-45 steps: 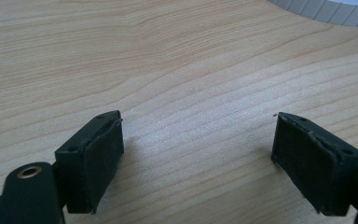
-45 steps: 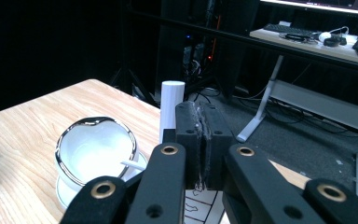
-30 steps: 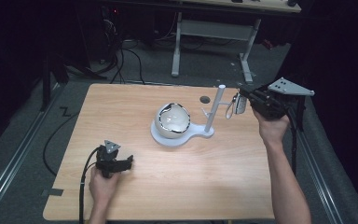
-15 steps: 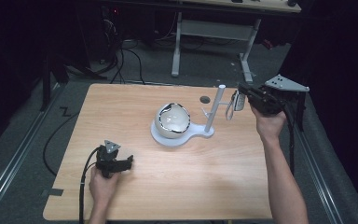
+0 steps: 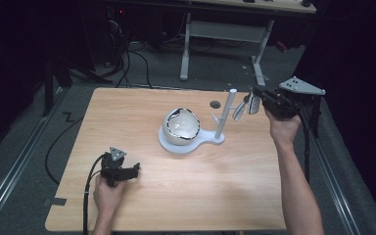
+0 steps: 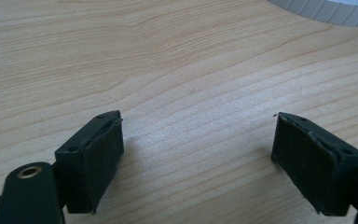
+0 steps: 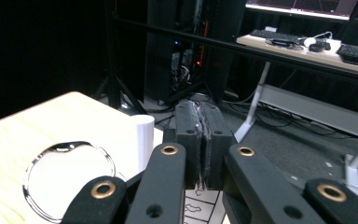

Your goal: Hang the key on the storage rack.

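Status: transfer stage, hanging not completed. The right gripper (image 5: 254, 99) is raised above the far right part of the table (image 5: 127, 112), with its jaws pressed together on a thin white tag (image 7: 200, 205). The tag's printed edge is visible below the jaws in the right gripper view. A metal ring (image 7: 70, 179) hangs from this grip; in the high view the metal ring (image 5: 240, 110) is in the air just beside the post (image 5: 227, 112) of the white stand (image 5: 186, 146), on the side facing the right hand. Contact between ring and post cannot be determined. A short peg (image 5: 217, 117) projects from the opposite side of the post, and nothing hangs on it. A glossy sphere (image 5: 181, 126) occupies the round base of the stand. The left gripper (image 5: 129, 171) rests low at the near left of the table, well apart from the stand; its jaws are spread, with bare wood between them (image 6: 198, 135). Assessment: pick-up and carry of the ring appear done. Remaining steps are probably passing the ring over the post or onto the peg, then releasing the tag.
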Tool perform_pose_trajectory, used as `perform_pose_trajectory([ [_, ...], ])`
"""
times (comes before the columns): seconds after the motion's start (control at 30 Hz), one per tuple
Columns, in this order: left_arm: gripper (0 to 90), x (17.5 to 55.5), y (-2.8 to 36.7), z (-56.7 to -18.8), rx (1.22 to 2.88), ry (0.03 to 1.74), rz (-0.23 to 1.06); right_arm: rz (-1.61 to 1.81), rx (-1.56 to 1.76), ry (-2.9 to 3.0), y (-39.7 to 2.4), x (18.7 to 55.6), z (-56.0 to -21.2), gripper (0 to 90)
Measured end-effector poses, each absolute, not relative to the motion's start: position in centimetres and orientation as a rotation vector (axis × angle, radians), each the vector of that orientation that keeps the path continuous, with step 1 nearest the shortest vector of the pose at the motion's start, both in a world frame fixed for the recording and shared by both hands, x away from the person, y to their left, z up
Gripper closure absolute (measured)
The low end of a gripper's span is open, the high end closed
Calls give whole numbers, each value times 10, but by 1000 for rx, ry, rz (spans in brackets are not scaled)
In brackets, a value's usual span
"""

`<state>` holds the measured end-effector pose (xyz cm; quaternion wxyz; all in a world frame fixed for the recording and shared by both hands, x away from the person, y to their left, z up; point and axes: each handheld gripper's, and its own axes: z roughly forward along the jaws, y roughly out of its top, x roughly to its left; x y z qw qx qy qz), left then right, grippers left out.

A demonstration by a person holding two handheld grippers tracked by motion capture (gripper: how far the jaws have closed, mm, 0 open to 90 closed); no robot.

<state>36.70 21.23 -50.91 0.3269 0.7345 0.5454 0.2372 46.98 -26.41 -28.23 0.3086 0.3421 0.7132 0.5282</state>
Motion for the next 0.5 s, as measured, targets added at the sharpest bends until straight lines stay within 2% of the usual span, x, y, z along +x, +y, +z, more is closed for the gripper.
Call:
perform_pose_trajectory([
  [0.5,170,367,212,-509,1924,1429,621,1299,945,1915,-265,474,-307,881],
])
